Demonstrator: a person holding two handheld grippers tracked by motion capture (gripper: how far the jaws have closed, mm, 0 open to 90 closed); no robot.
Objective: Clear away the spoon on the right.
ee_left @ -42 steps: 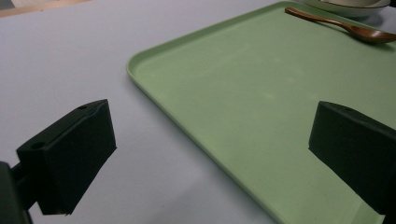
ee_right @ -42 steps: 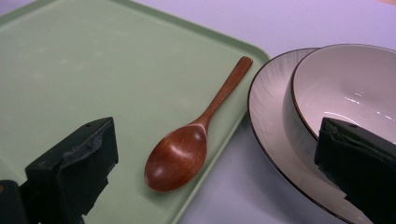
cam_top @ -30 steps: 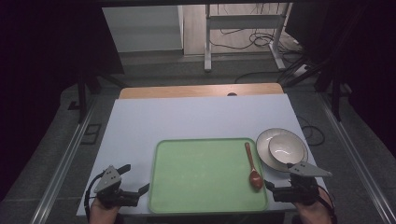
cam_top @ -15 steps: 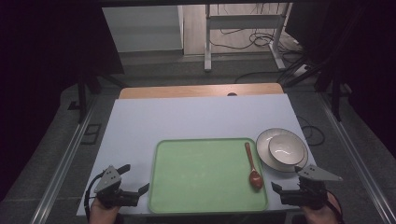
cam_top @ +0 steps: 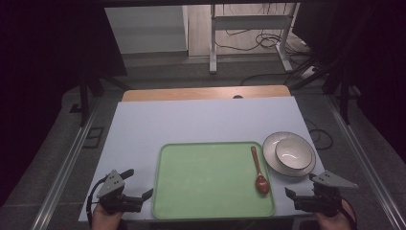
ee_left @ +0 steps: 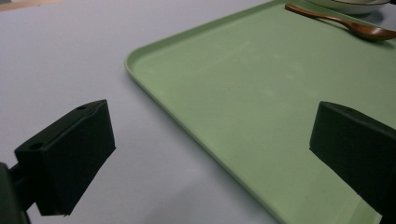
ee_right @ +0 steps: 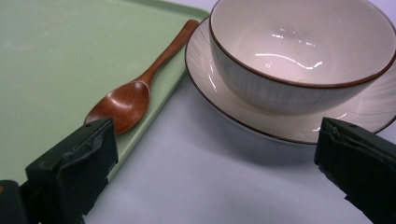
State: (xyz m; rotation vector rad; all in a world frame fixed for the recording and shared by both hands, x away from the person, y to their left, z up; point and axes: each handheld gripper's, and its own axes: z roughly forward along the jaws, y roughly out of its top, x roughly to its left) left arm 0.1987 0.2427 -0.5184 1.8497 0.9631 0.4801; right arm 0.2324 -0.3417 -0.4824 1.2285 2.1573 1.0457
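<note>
A green tray (cam_top: 210,184) lies at the near middle of the table, and a brown wooden spoon (cam_top: 259,170) rests along its right side. Just right of the tray a white bowl (cam_top: 293,152) sits on a white plate (cam_top: 269,145). My left gripper (cam_top: 139,182) is open beside the tray's near left corner, with nothing between its jaws. My right gripper (cam_top: 299,186) is open just short of the plate. In the right gripper view, the right gripper (ee_right: 219,158) frames the spoon (ee_right: 135,93), bowl (ee_right: 299,51) and plate (ee_right: 280,126). The left gripper (ee_left: 224,154) straddles the tray's edge (ee_left: 140,70).
The pale blue table top (cam_top: 201,122) stretches bare behind the tray, with a wooden strip (cam_top: 206,92) along its far edge. Beyond it, metal frame legs (cam_top: 213,43) and cables (cam_top: 258,38) lie on the floor. The surroundings are dark.
My right gripper has shifted a little to the right, toward the table's near right corner. The left gripper, tray, spoon and bowl have stayed put.
</note>
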